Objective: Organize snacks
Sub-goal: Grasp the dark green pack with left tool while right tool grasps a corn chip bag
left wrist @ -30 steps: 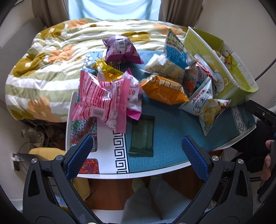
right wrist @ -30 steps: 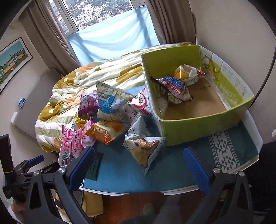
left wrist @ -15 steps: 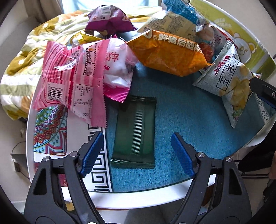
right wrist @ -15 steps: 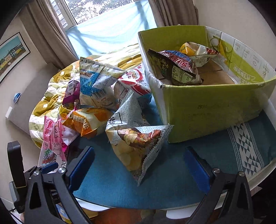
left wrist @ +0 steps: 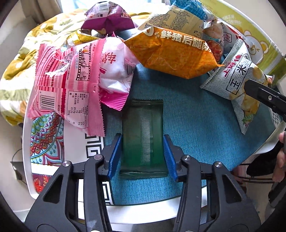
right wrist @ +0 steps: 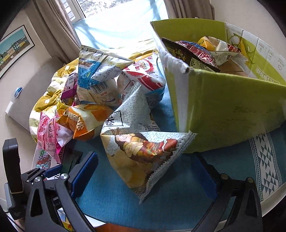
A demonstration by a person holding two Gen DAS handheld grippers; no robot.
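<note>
My left gripper (left wrist: 142,157) has its blue pads against both long sides of a flat dark green packet (left wrist: 143,135) that lies on the blue mat (left wrist: 200,135). Pink bags (left wrist: 71,83), an orange bag (left wrist: 177,55) and a purple bag (left wrist: 107,17) lie just beyond it. My right gripper (right wrist: 148,180) is open, its fingers on either side of the lower end of a grey speckled chip bag (right wrist: 141,151), which also shows in the left wrist view (left wrist: 241,83). The green cardboard box (right wrist: 223,110) stands right of that bag and holds two snack bags (right wrist: 200,51).
A blue-and-white bag (right wrist: 100,76) and a red-and-white bag (right wrist: 143,75) lean behind the chip bag. The round white table's edge (left wrist: 143,208) is close in front. A flowered quilt (left wrist: 21,60) lies behind the table. The left gripper's body (right wrist: 21,178) is at lower left.
My left gripper came down and forward over the green packet and its jaws narrowed onto its sides. My right gripper moved closer to the grey chip bag, still open.
</note>
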